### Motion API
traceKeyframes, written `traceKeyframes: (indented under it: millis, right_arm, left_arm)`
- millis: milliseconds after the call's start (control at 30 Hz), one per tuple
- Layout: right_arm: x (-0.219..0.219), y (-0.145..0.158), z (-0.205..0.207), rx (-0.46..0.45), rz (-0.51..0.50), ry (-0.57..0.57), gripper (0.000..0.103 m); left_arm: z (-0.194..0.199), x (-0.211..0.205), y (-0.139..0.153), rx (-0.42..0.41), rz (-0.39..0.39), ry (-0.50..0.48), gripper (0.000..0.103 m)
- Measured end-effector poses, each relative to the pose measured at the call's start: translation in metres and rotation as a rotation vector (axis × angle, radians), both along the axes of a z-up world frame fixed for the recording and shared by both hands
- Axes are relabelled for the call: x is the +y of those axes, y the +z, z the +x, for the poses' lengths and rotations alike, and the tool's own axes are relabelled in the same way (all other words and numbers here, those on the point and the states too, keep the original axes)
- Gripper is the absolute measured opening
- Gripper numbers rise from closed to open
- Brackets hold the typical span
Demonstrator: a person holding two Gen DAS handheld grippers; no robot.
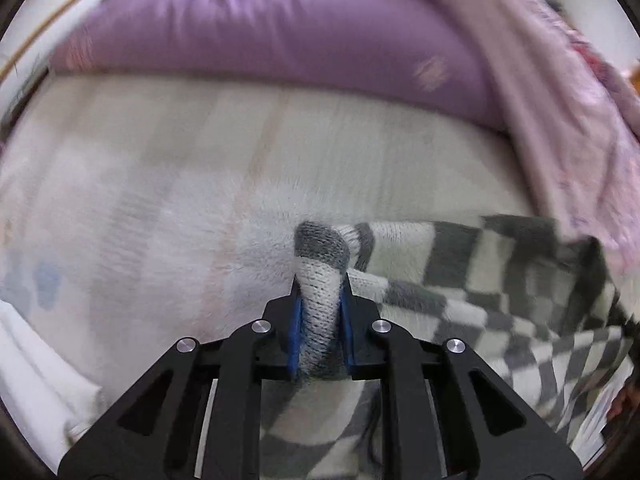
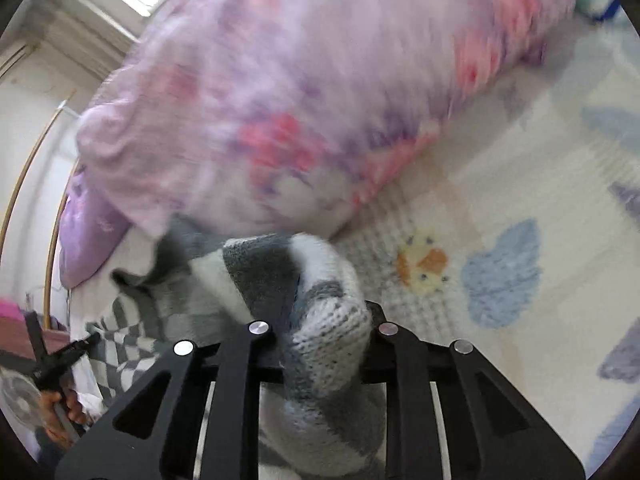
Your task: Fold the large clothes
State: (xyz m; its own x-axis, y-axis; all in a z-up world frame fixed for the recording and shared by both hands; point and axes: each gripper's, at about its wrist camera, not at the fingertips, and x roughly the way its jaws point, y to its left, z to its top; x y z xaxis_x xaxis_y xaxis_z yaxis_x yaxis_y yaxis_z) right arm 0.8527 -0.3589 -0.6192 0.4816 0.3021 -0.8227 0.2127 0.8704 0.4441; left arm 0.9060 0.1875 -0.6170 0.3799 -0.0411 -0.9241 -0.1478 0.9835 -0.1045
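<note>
The grey-and-white checked knit garment is gathered at two points and held up off the bed, its body hanging slack between the two grips. In the left wrist view a bunched fold of the knit, white below and grey at the tip, stands up between the blue pads of the left gripper, whose jaws are closed on it; the rest of the checked cloth spreads away toward the right edge of that view. In the right wrist view a thicker roll of the same knit fills the gap of the right gripper, which is clamped on it, though the fingertips are largely buried in the fabric. The garment drapes from there toward the lower left of that view, where the left gripper and the hand holding it show small and dark.

The bed carries a pale fleecy cover printed with a blue cloud and a yellow-orange sun face. Along its far edge lies a plain purple pillow. A pink floral blanket, blurred, is heaped over the far right part of the bed, just beside the raised knit; whether the two touch cannot be told. A white folded cloth sits at the bed's near left corner.
</note>
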Motion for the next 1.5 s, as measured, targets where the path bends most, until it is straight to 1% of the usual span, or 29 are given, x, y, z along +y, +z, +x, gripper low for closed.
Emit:
traceKeyframes:
  millis: [133,233,300,400,433,467,533,567,633,700,733,767,833,867,900,933,967,1000,1033,1100,1133,1167,1233,1300,1367,1400,1433,1467,1500]
  right_arm:
    - [0.006,0.050,-0.048,-0.121,-0.012,0.046,0.017]
    - [0.009,0.084,-0.095,-0.179,-0.008,0.058,0.017]
    - [0.018,0.102,-0.128,-0.199,0.007,0.060,0.017]
    - [0.025,0.121,-0.190,-0.203,0.032,0.057,0.017]
    - [0.023,0.127,-0.212,-0.198,0.046,0.060,0.017]
    - [0.024,0.131,-0.239,-0.189,0.038,0.064,0.017]
    - [0.028,0.130,-0.269,-0.150,0.030,0.068,0.017]
    - [0.031,0.123,-0.292,-0.113,0.023,0.069,0.018]
    - [0.037,0.106,-0.322,-0.054,0.001,0.062,0.019]
    - [0.041,0.076,-0.353,0.050,0.016,0.046,0.024]
    - [0.041,0.060,-0.366,0.114,0.002,0.020,0.030]
    - [0.040,0.050,-0.375,0.157,-0.008,0.001,0.032]
    - [0.033,0.032,-0.396,0.224,0.055,-0.065,0.032]
    - [0.031,0.030,-0.403,0.238,0.079,-0.084,0.033]
    - [0.032,0.032,-0.410,0.241,0.081,-0.099,0.035]
    - [0.032,0.038,-0.415,0.237,0.069,-0.116,0.041]
    - [0.031,0.043,-0.419,0.240,0.059,-0.138,0.058]
    - [0.028,0.047,-0.425,0.253,0.055,-0.177,0.065]
    - [0.024,0.050,-0.432,0.260,0.066,-0.216,0.067]
    - [0.012,0.052,-0.450,0.241,0.168,-0.315,0.067]
    - [0.004,0.050,-0.460,0.239,0.251,-0.389,0.067]
    - [0.000,0.048,-0.467,0.237,0.305,-0.439,0.067]
    - [-0.002,0.037,-0.475,0.225,0.463,-0.511,0.068]
    - [0.005,0.022,-0.469,0.226,0.560,-0.546,0.068]
    - [0.006,0.012,-0.461,0.212,0.618,-0.582,0.068]
    - [0.008,0.006,-0.455,0.211,0.643,-0.594,0.068]
    - [0.009,0.001,-0.452,0.225,0.648,-0.607,0.068]
    - [0.010,-0.005,-0.447,0.233,0.658,-0.616,0.061]
    - [0.010,-0.010,-0.441,0.249,0.639,-0.607,0.046]
  left_arm:
    - [-0.063,0.005,0.059,-0.145,-0.050,-0.001,0.015]
    - [-0.114,0.004,0.088,-0.204,-0.036,-0.002,0.015]
    - [-0.158,0.005,0.103,-0.226,-0.029,0.007,0.015]
    - [-0.218,0.012,0.115,-0.204,-0.033,0.031,0.015]
    - [-0.229,0.012,0.113,-0.185,-0.041,0.039,0.015]
    - [-0.253,0.015,0.111,-0.159,-0.056,0.058,0.015]
    - [-0.291,0.020,0.095,-0.101,-0.061,0.082,0.015]
    - [-0.308,0.022,0.086,-0.074,-0.061,0.098,0.015]
    - [-0.348,0.027,0.061,0.011,-0.050,0.136,0.016]
    - [-0.375,0.029,0.036,0.080,-0.051,0.171,0.018]
    - [-0.385,0.030,0.022,0.131,-0.057,0.186,0.019]
    - [-0.397,0.031,0.005,0.203,-0.095,0.194,0.018]
    - [-0.416,0.034,-0.008,0.263,-0.093,0.219,0.018]
    - [-0.426,0.037,-0.006,0.251,-0.105,0.249,0.020]
    - [-0.436,0.040,-0.001,0.215,-0.142,0.282,0.022]
    - [-0.442,0.041,0.003,0.196,-0.158,0.308,0.033]
    - [-0.451,0.042,0.010,0.170,-0.171,0.346,0.052]
    - [-0.457,0.042,0.016,0.146,-0.191,0.372,0.058]
    - [-0.461,0.040,0.020,0.121,-0.234,0.380,0.059]
    - [-0.462,0.034,0.022,0.118,-0.285,0.359,0.060]
    - [-0.457,0.026,0.021,0.114,-0.309,0.338,0.067]
    - [-0.453,0.022,0.019,0.111,-0.312,0.331,0.073]
    - [-0.440,0.010,0.006,0.125,-0.320,0.319,0.080]
    - [-0.431,0.009,-0.012,0.162,-0.315,0.331,0.080]
    - [-0.419,0.008,-0.032,0.222,-0.297,0.334,0.080]
    - [-0.415,0.005,-0.037,0.233,-0.289,0.333,0.080]
    - [-0.410,0.003,-0.042,0.237,-0.277,0.336,0.077]
    - [-0.406,0.000,-0.051,0.281,-0.248,0.337,0.047]
    - [-0.403,-0.002,-0.059,0.320,-0.252,0.325,0.027]
